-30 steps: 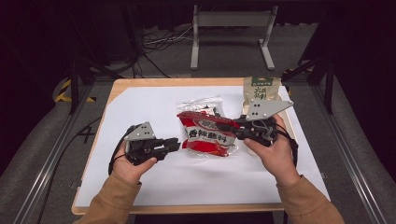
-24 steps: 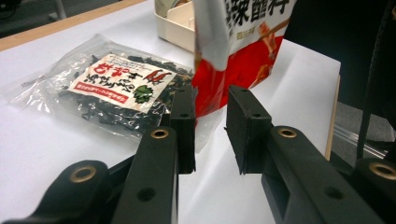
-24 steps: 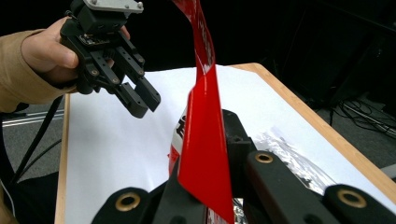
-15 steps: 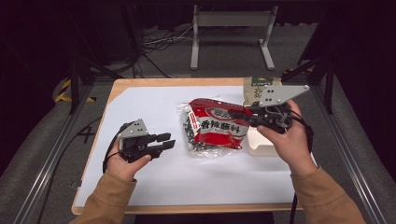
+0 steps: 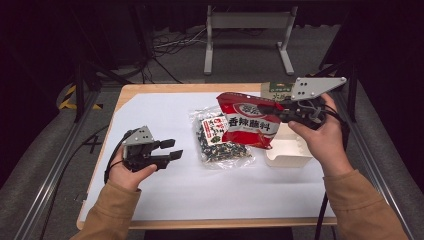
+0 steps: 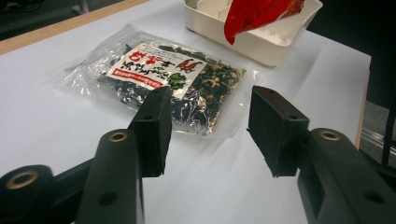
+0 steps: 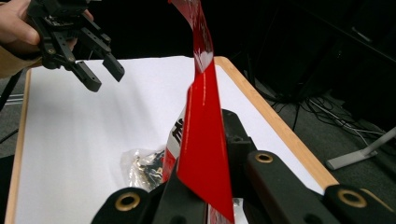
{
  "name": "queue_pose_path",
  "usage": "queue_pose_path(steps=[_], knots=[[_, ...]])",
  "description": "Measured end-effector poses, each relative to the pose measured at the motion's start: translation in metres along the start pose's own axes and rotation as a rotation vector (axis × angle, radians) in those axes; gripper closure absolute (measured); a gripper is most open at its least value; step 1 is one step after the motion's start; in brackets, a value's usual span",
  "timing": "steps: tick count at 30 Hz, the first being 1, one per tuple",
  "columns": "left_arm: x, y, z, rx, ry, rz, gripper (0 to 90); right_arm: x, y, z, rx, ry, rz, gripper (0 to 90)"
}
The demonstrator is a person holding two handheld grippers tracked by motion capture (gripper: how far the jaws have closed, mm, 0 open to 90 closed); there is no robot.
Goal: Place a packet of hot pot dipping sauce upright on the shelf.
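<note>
The right hand-held gripper (image 5: pixel 266 111) is pinching the red sauce packet (image 5: pixel 246 125) by its edge, lifting it at about 10 o'clock of the white tray (image 5: pixel 289 152); I'd guess it's dropping in there next; the left hand-held gripper (image 5: pixel 172 149) is hanging open at 9 o'clock of the clear spice bag (image 5: pixel 218 141) on the worktop (image 5: pixel 165 112).

A: Support? A table (image 5: pixel 150 92), wooden edge showing, covered by a white sheet (image 5: pixel 165 120) over nearly the whole top.

B: What's lying on it?

A: Clear packet of dark dried bits (image 5: pixel 220 140) (image 6: pixel 163 86), flat on the sheet, white-and-red label facing up. Use it as the landmark.

B: Anything else?

A: White divided tray (image 5: pixel 287 152) (image 6: pixel 261 39) just to the packet's right in the high view, resting on the sheet, close but apart. A green-labelled packet (image 5: pixel 275 89) sits beyond the tray, toward the far right corner, well apart from the clear packet.
</note>
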State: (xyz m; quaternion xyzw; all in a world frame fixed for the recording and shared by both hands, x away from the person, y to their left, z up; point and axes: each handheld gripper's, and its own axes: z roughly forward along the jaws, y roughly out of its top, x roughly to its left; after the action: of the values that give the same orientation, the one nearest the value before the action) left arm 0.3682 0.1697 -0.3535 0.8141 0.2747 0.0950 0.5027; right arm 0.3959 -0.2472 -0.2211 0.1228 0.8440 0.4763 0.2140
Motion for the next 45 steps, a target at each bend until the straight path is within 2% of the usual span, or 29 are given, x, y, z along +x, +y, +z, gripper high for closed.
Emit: queue_pose_path(steps=[5,10,16,26,30,36,40,45], knots=[[0.003,-0.002,-0.001,0.011,0.007,-0.013,45.5,-0.013,-0.003,-0.005,0.003,-0.012,0.003,89.2],[0.006,-0.004,-0.001,0.022,0.018,-0.007,41.0,-0.023,-0.006,-0.009,0.008,-0.027,-0.005,89.2],[0.009,-0.007,0.000,0.055,0.021,-0.012,35.3,-0.035,-0.009,-0.013,0.009,-0.046,-0.014,89.2],[0.012,-0.012,0.002,0.101,0.047,0.006,27.3,-0.056,-0.015,-0.018,-0.001,-0.072,-0.021,89.2],[0.014,-0.013,0.001,0.115,0.055,-0.011,24.8,-0.063,-0.017,-0.018,0.000,-0.078,-0.031,89.2],[0.018,-0.015,0.000,0.111,0.078,-0.023,19.1,-0.075,-0.022,-0.018,0.010,-0.091,-0.037,89.2],[0.021,-0.016,-0.001,0.108,0.095,-0.012,15.8,-0.082,-0.025,-0.019,0.015,-0.096,-0.042,89.1],[0.024,-0.017,-0.002,0.110,0.093,-0.024,14.6,-0.091,-0.029,-0.018,0.027,-0.110,-0.053,89.2]])
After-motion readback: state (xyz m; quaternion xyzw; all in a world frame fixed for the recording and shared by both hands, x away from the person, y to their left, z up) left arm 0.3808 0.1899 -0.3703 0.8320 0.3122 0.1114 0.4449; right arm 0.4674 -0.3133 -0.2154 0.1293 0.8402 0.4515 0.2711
